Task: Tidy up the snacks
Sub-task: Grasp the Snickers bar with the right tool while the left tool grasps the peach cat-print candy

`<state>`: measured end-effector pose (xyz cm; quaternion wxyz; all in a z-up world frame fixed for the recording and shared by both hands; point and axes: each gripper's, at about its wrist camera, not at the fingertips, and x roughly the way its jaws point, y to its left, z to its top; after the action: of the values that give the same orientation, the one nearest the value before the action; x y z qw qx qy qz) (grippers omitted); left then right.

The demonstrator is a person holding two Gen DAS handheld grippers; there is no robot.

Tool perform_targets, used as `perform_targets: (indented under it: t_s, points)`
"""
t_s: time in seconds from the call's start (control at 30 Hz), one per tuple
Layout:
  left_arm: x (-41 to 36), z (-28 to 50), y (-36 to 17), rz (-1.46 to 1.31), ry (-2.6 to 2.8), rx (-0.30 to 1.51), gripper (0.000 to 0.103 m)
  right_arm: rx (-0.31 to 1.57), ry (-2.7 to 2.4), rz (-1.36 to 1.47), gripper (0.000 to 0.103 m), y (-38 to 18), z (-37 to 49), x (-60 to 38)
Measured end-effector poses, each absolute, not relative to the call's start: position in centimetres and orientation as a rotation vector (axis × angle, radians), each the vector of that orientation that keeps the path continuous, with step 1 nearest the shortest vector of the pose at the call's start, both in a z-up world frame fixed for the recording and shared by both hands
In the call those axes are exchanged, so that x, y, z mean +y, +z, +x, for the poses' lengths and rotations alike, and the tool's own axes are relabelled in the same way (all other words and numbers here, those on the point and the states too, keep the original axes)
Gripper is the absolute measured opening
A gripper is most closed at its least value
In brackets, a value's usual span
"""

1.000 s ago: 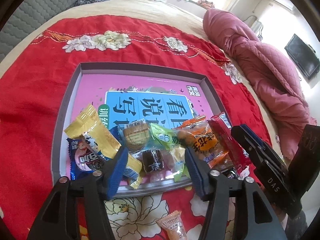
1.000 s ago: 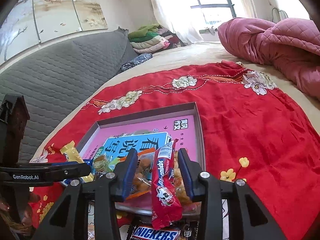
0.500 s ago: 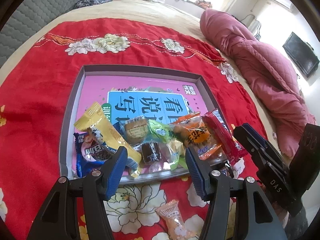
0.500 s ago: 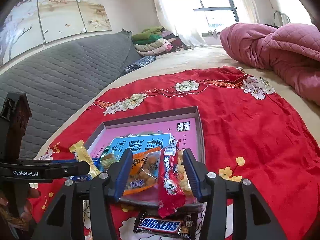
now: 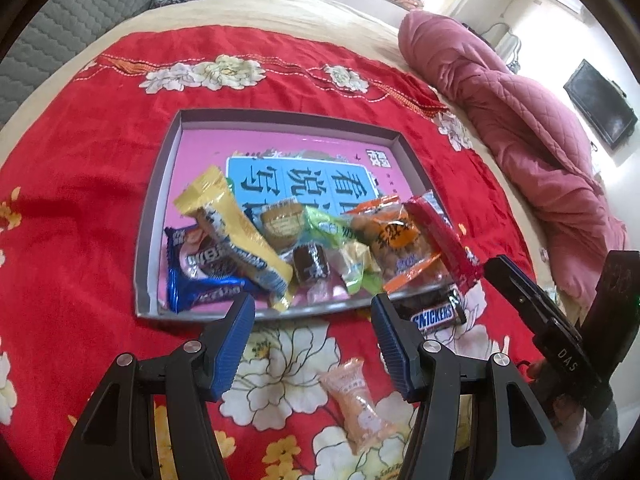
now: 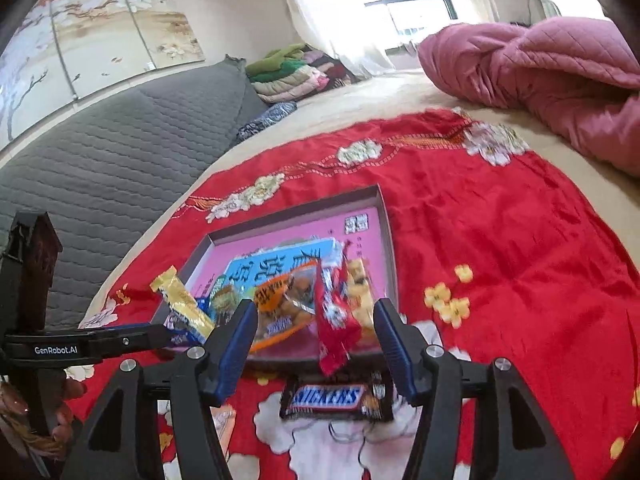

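Snacks (image 5: 320,248) mostly fill the tray (image 5: 160,200) beyond both empty claws, left (image 5: 312,344) spread, right (image 6: 312,344) opening, while chocolate bar (image 6: 332,398) and candy (image 5: 360,408) remain outside.

A brown chocolate bar (image 6: 335,399) lying on the red cloth just outside the tray's near edge reads "SNICKERS" in blue letters on white. The left gripper's black body (image 6: 56,350) carries "GenRobot.AI" in white. The right gripper's black side (image 5: 566,360) shows "DAS". The blue panel (image 5: 304,178) on the tray's pink floor bears large black Chinese characters, seen upside down; the other wrappers' print is too blurred to read.
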<state>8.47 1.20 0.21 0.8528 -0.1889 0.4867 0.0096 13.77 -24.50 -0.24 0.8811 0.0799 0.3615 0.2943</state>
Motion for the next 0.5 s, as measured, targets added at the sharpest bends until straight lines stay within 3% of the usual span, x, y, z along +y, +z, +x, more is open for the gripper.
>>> perform_targets:
  t_s: [0.5]
  points:
    - [-0.5, 6.4, -2.2, -0.413, -0.033, 1.119, 0.062, 0.88, 0.581, 0.108, 0.061, -2.5, 12.6, -24.8]
